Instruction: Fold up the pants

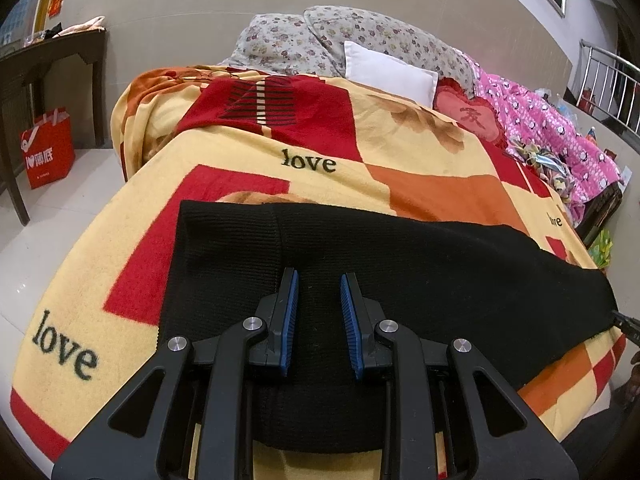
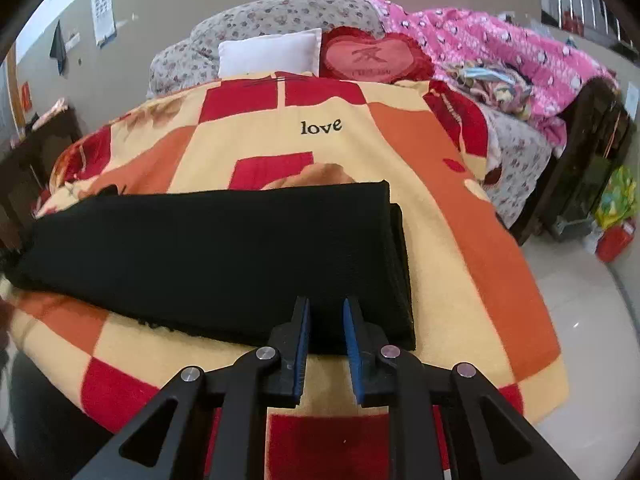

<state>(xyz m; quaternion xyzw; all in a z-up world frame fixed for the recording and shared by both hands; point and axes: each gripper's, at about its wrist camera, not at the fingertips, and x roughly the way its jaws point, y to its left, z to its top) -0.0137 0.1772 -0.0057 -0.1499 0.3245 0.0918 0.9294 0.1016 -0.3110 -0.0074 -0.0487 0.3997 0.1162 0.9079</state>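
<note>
While both claws stand partly open and grip nothing, the left claw (image 1: 319, 286) hovers over the waistband end of the black pants (image 1: 400, 272) and the right claw (image 2: 324, 312) sits at the near edge of the leg-cuff end; the pants lie left-to-right across the bed (image 2: 460, 216), already halved lengthwise.

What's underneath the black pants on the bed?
The black pants lie flat on a yellow, red and orange "love" blanket, which shows on all sides. The blanket pattern directly beneath them is covered.
</note>
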